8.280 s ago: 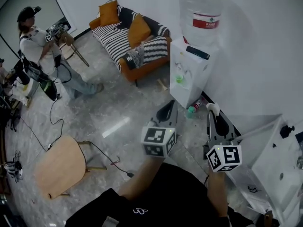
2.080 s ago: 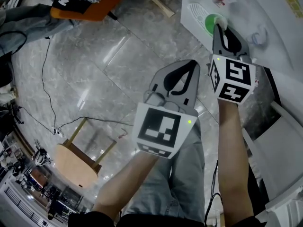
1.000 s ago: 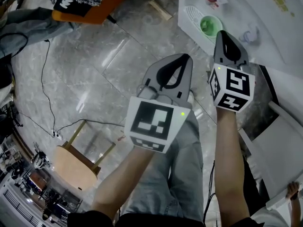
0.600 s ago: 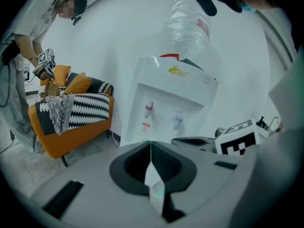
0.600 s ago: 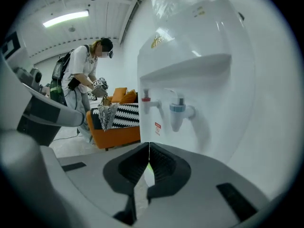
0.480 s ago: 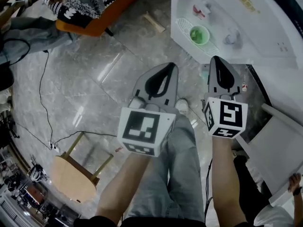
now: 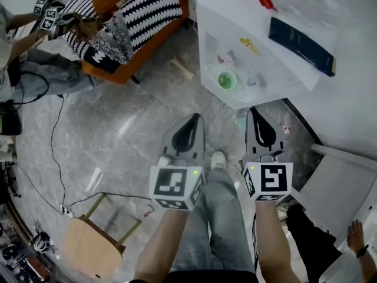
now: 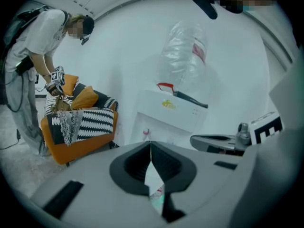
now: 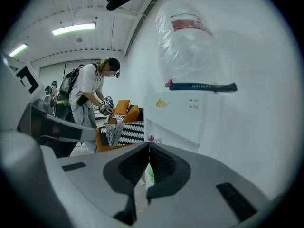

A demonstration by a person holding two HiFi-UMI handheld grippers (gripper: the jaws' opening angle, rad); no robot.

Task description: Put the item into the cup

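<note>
The green cup (image 7: 227, 79) stands in the recess of the water dispenser (image 7: 259, 46), at 11 o'clock from my right gripper (image 7: 255, 112). Two seconds ago those jaws reached the cup. Now they sit well apart from it, pressed together and empty. My left gripper (image 7: 193, 119) jaws likewise meet on nothing. The cup's contents are too small to make out.

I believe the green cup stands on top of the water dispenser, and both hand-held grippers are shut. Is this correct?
No. The head view shows the green cup on the drip tray of the water dispenser, in its front recess, not on top. The rest holds.
</note>
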